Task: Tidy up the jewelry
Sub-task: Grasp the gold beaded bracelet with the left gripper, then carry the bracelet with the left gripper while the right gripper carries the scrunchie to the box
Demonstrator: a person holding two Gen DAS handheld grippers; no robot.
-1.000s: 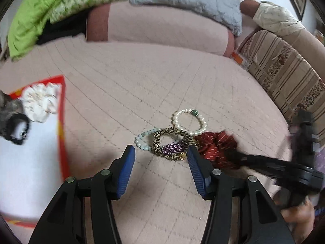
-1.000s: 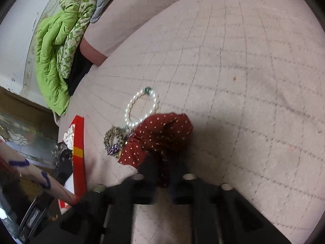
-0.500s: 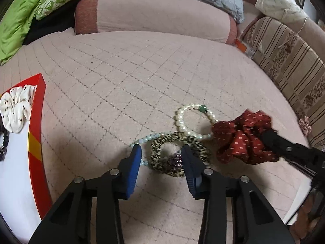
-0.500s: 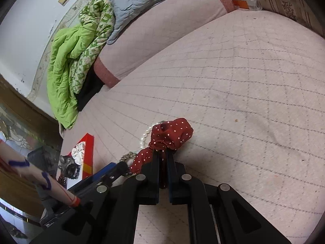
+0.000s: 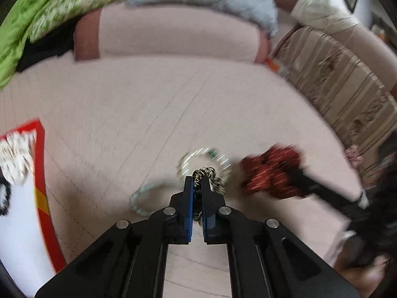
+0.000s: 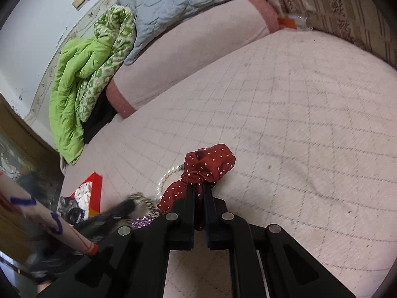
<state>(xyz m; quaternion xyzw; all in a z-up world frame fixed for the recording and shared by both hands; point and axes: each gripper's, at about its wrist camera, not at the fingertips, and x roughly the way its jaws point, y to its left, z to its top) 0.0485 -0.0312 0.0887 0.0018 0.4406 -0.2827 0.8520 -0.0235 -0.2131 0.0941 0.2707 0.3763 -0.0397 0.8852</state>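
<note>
At the left edge lay the red tray (image 5: 41, 173), a white scrunchie (image 5: 15, 156) already in it. The left tongs (image 5: 196, 182) had just been closing and now pinched the leopard scrunchie (image 5: 211, 173) over the bed (image 5: 124, 99). The pale bead bracelet (image 5: 141, 198) and pearl bracelet (image 5: 206, 159) lay just beside it, perhaps tangled, so a slow, straight lift would be wise to see whether they came along. Further right, the right tongs (image 6: 197, 188) were pressed onto the red scrunchie (image 6: 208, 166), held clear of the bed. Both hauls probably belonged in the tray; the two arms would cross paths near the pile.
</note>
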